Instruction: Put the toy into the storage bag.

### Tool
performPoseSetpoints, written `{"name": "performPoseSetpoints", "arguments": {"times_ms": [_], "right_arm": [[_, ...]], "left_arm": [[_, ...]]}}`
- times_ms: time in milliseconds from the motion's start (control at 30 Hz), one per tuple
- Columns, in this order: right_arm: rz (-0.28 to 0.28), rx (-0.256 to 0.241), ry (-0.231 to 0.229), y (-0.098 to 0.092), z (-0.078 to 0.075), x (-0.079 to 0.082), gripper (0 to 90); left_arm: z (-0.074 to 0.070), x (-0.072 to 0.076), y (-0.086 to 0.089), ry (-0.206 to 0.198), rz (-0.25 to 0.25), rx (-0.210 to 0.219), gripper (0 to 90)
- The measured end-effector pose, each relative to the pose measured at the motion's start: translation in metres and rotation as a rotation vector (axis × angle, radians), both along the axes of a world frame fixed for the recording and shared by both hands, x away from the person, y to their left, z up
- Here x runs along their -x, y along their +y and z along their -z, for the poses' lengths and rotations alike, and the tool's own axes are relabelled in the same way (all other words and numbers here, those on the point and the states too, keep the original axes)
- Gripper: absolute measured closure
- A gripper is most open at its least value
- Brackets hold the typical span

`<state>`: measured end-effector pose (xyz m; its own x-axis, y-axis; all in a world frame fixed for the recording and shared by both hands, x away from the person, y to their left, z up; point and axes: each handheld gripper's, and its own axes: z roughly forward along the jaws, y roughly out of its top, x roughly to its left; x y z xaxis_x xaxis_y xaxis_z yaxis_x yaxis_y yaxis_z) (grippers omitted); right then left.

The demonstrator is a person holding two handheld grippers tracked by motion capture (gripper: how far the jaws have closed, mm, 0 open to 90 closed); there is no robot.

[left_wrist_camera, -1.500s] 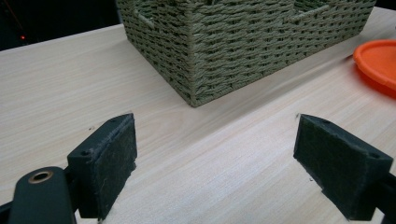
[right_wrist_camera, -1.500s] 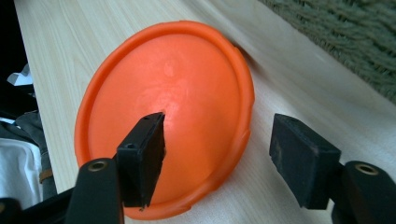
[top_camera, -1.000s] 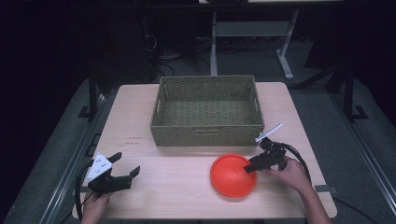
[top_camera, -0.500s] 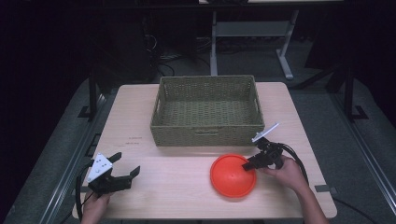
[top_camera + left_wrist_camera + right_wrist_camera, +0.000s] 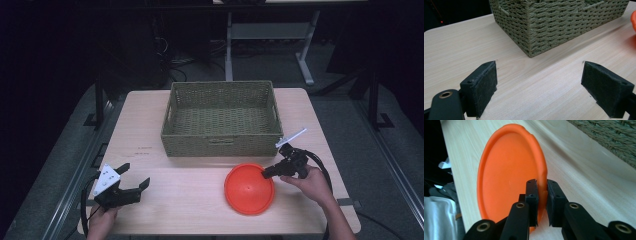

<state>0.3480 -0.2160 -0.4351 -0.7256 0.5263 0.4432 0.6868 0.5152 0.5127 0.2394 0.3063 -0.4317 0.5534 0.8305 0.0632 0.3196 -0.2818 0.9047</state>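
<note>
An orange plate (image 5: 248, 189) lies on the wooden table (image 5: 185, 185) in front of a green woven basket (image 5: 222, 120). My right gripper (image 5: 267, 173) is shut on the plate's right rim; in the right gripper view the jaws pinch the orange plate (image 5: 509, 172) at my right gripper (image 5: 542, 195). My left gripper (image 5: 136, 176) rests at the table's front left, open, with nothing between its pads (image 5: 482, 85). The left gripper view shows my left gripper (image 5: 539, 85) facing a corner of the basket (image 5: 554, 22).
The basket is empty and stands at the table's back middle. Bare wood lies between the two grippers. A desk frame (image 5: 270, 40) and dark floor lie beyond the table. The table's front edge is close to both hands.
The right gripper has shifted slightly left along the plate's rim, still holding it. The left gripper has not moved.
</note>
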Motion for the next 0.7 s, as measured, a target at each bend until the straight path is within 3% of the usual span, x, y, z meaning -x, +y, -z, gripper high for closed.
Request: {"name": "performPoseSetpoints", "arguments": {"times_ms": [167,700], "right_arm": [[0.007,-0.049,-0.004,-0.002,-0.006,0.002,81.9],[0.057,-0.077,-0.046,-0.009,-0.044,0.011,82.3]], "left_arm": [[0.0,0.0,0.0,-0.002,-0.003,0.003,12.7],[-0.001,0.001,0.0,-0.013,0.0,0.005,12.7]]}}
